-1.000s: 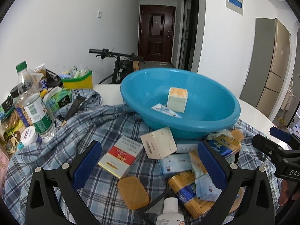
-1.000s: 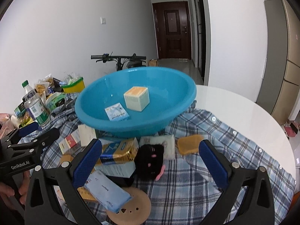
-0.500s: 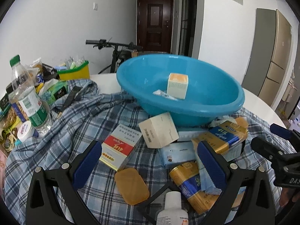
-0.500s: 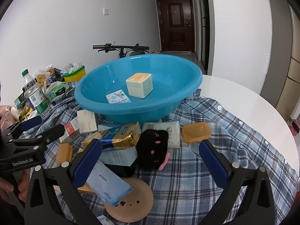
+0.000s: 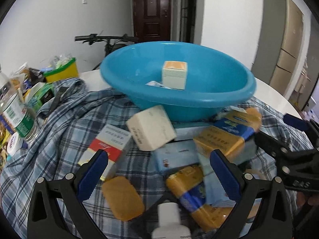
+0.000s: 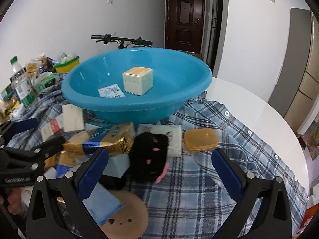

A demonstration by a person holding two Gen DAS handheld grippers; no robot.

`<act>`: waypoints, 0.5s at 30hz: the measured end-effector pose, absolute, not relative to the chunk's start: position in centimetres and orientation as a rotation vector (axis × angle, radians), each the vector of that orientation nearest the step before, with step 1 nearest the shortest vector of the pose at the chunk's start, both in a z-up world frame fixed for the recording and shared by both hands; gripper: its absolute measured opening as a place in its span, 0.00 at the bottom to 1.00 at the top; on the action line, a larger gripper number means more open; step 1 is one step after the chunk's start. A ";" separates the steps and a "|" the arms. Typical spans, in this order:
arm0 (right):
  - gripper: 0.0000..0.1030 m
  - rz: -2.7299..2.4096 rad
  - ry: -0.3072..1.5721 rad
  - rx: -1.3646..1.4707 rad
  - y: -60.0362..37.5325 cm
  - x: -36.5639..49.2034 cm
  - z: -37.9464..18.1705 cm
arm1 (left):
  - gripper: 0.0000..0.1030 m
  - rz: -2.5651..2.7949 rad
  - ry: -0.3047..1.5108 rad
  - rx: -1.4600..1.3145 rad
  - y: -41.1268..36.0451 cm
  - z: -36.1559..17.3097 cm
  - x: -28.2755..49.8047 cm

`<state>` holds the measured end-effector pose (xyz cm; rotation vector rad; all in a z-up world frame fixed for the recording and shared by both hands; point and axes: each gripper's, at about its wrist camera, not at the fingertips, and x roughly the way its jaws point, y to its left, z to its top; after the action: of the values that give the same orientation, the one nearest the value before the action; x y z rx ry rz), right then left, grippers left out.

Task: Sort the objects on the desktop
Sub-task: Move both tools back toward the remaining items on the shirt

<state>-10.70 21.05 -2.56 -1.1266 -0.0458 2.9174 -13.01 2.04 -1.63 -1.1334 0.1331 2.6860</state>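
Note:
A blue basin (image 5: 209,103) (image 6: 151,109) stands on a plaid shirt and holds a cream box with an orange top (image 5: 175,75) (image 6: 138,80) and a small leaflet (image 6: 110,91). In front of it lies a heap: a white box (image 5: 151,127), a red and white box (image 5: 107,147), gold and blue packets (image 5: 221,139) (image 6: 103,141), an orange soap case (image 5: 122,197), another orange case (image 6: 200,139), a black plush toy (image 6: 150,156). My left gripper (image 5: 158,171) is open and empty above the heap. My right gripper (image 6: 159,169) is open and empty over the plush toy.
A water bottle (image 5: 14,115), snack packs and a yellow tub (image 5: 60,71) crowd the table's left side. A white bottle (image 5: 169,223) stands under my left gripper. A round cork disc (image 6: 127,217) lies near my right gripper. The white table edge (image 6: 279,131) curves at right.
Both grippers have moved forward and lower toward the heap in front of the basin. The objects look larger. Nothing was taken hold of.

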 end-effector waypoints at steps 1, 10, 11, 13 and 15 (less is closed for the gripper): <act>1.00 2.913 -0.040 -1.126 21.3 -10.8 -2.6 | 1.00 2.672 0.150 -1.126 2.5 -1.5 -12.9; 1.00 2.864 0.081 -1.101 24.1 -10.9 -2.4 | 1.00 2.586 0.228 -1.023 5.8 0.1 -11.4; 1.00 2.868 0.106 -1.101 24.4 -10.8 -2.3 | 1.00 2.601 0.233 -1.012 5.7 0.3 -11.3; 1.00 2.882 0.140 -1.111 24.6 -10.5 -2.2 | 1.00 2.622 0.237 -1.014 5.0 0.5 -11.7; 1.00 2.913 0.167 -1.131 24.3 -10.2 -2.1 | 1.00 2.659 0.234 -1.042 4.0 0.3 -12.5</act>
<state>-10.23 24.32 -2.11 -1.1308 0.1673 2.9126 -12.49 4.01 0.33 -1.0417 0.2343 2.6590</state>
